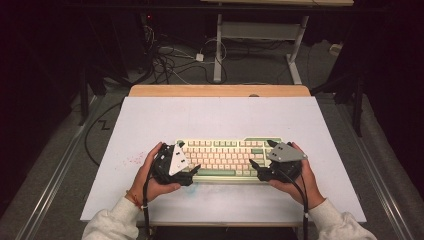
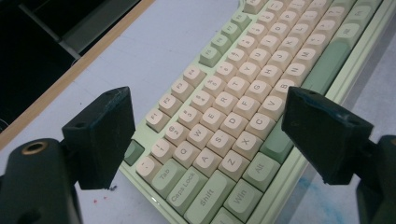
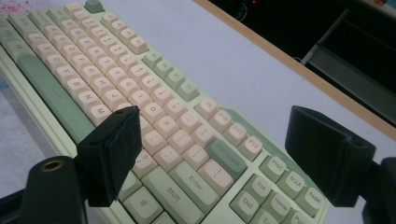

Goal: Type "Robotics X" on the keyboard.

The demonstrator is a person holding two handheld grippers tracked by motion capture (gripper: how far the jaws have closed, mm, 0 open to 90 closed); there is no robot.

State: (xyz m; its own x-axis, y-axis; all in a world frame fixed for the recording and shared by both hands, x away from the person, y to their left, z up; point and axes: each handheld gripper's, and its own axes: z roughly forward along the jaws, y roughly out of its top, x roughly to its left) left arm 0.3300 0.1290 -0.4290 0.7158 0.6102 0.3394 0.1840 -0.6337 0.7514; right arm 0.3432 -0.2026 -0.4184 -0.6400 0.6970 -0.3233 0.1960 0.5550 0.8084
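Both grippers' jaws seemingly astride keyboard.

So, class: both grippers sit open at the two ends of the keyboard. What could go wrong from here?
1. The left gripper and right gripper have jaws spread over the keyboard; closing may press or pop keycaps rather than grip the case.
2. Uneven grips at the two ends could tilt or twist it.
3. The keyboard could slide on the smooth white table if nudged.
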